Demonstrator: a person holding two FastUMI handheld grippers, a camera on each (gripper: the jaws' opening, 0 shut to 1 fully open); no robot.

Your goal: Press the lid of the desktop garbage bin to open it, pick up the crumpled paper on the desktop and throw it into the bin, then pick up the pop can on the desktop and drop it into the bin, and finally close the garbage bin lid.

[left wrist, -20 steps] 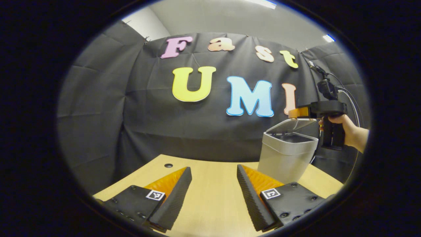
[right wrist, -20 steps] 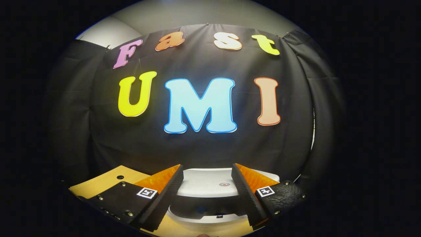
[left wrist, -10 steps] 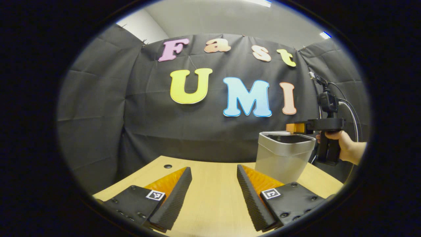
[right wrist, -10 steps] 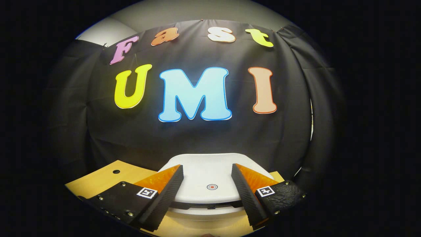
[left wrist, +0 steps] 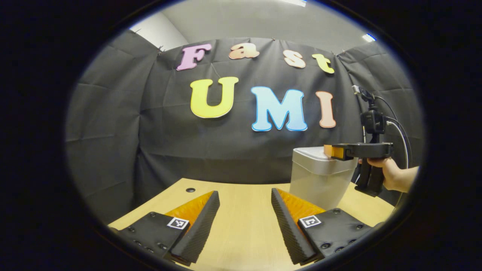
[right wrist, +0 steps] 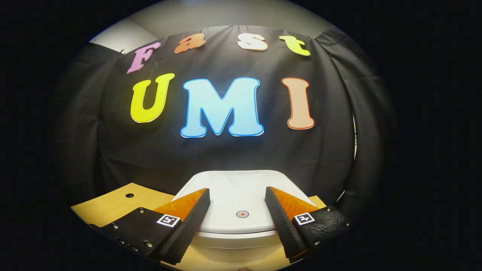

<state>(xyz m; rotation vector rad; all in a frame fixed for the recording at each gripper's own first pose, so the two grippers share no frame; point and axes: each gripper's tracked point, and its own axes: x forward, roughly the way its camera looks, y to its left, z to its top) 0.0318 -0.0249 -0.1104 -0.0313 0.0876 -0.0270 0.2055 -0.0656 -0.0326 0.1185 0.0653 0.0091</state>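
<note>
In the left gripper view, the left tongs (left wrist: pixel 245 210) stood open over the bare wooden table (left wrist: pixel 241 233), holding nothing, their fingers well apart. Beyond them to the right stood the garbage bin (left wrist: pixel 318 178) near the table's far right edge, with its lid (left wrist: pixel 312 152) down flat on the rim. From this side the right tongs (left wrist: pixel 333 151) could be seen farther off, held level by a hand (left wrist: pixel 388 173), with their tips over the right part of the lid; whether they touched it could not be told. A cable (left wrist: pixel 399 130) looped up behind that tool.

The right gripper view gave what the side view could not: the top of the lid (right wrist: pixel 237 199), seen from just above, with a small round target mark (right wrist: pixel 242 214) between the two fingers. Here the right tongs (right wrist: pixel 237 205) stood open, gripping nothing, one finger to each side of the mark. A corner of the table (right wrist: pixel 113 205) with a small hole (right wrist: pixel 129 195) showed at the left.
</note>
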